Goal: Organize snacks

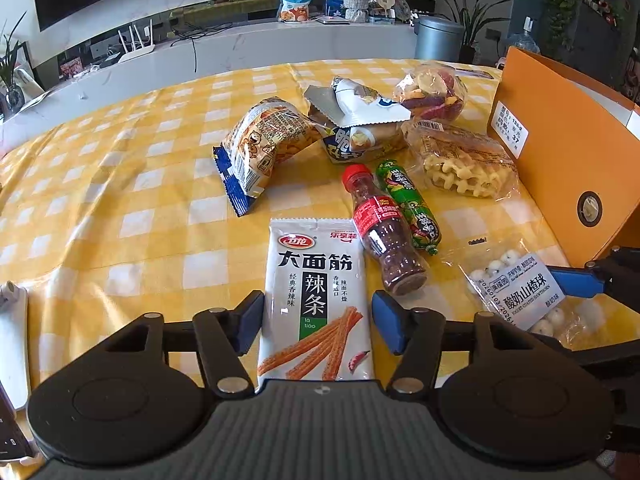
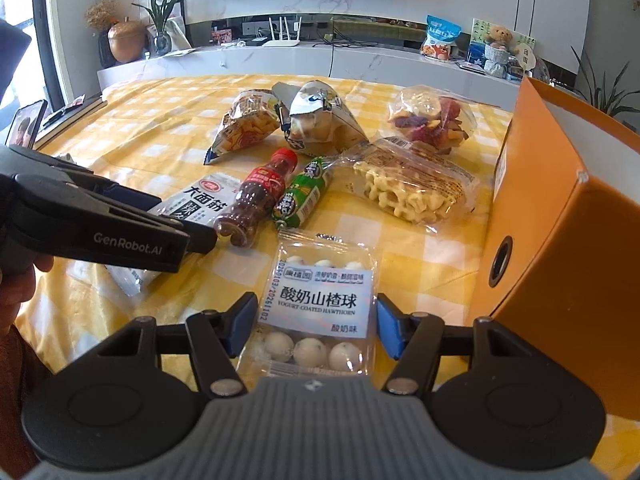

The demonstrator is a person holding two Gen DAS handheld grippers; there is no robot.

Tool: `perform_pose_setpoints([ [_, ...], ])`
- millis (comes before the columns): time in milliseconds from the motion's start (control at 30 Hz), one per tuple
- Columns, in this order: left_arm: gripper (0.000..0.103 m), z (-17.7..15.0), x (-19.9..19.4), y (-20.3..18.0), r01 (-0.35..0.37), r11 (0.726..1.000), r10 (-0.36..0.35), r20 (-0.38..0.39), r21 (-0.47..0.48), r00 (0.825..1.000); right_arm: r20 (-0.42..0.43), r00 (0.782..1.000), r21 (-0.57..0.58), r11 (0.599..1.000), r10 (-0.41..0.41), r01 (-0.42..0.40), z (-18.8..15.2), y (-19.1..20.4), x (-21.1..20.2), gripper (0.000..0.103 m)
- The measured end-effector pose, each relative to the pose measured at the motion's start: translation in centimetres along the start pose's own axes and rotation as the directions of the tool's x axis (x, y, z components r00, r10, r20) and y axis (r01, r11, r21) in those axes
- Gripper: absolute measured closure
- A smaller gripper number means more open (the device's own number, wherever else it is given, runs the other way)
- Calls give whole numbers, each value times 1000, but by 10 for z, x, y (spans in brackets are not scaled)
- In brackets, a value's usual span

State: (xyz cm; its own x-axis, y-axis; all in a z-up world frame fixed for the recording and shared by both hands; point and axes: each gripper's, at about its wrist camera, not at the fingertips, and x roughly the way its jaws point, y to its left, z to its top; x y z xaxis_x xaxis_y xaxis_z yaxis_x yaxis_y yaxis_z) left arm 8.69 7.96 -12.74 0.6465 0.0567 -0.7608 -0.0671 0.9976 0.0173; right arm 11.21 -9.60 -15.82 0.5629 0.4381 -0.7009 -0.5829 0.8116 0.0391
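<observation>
My left gripper (image 1: 318, 320) straddles the near end of a white spicy-strip packet (image 1: 316, 280), which lies flat on the yellow checked tablecloth (image 1: 120, 208). Its blue pads touch both long edges. In the right wrist view my right gripper (image 2: 316, 320) is closed the same way on a clear pack of yogurt-coated hawthorn balls (image 2: 320, 300), pads against its sides. One of the right gripper's blue fingers (image 1: 576, 280) shows beside that pack (image 1: 520, 292). The left gripper's black body (image 2: 100, 224) reaches in over the strip packet (image 2: 200, 200).
Behind lie a red-capped bottle (image 1: 384, 232), a green sausage (image 1: 408, 204), a waffle pack (image 1: 460, 164), two chip bags (image 1: 260, 144) (image 1: 360, 120) and a dried-fruit bag (image 1: 432, 88). An orange box (image 1: 568, 160) stands at the right. A phone (image 2: 26, 124) sits far left.
</observation>
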Motion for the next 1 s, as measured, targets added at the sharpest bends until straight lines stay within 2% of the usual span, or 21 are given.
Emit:
perform_pose_setpoints([
  [133, 46, -4, -3, -3, -17, 1000, 17, 24, -10, 1000, -24, 1000, 39, 999, 12, -11, 6, -2, -2, 47],
  [300, 47, -9, -14, -2, -33, 998, 35, 37, -44, 999, 16, 1000, 29, 999, 24, -25, 8, 1, -20, 48],
  [400, 47, -9, -31, -5, -50, 998, 54, 77, -44, 996, 30, 999, 26, 1000, 18, -18, 9, 1, -32, 48],
  [567, 47, 0, -73, -16, -37, 999, 41, 162, -28, 986, 75, 997, 59, 998, 17, -21, 11, -4, -61, 49],
  [700, 47, 18, -102, -31, -20, 1000, 18, 207, 8, 978, 159, 987, 93, 995, 24, -40, 19, -14, -95, 49],
  [800, 47, 35, -119, -47, 15, 999, -26, 250, 44, 968, 216, 976, 115, 992, 19, -44, 28, -29, -119, 49],
  [1000, 47, 74, -130, -89, 120, 980, -162, 287, 157, 944, 226, 972, 226, 974, -70, 18, 43, -90, -143, 48],
])
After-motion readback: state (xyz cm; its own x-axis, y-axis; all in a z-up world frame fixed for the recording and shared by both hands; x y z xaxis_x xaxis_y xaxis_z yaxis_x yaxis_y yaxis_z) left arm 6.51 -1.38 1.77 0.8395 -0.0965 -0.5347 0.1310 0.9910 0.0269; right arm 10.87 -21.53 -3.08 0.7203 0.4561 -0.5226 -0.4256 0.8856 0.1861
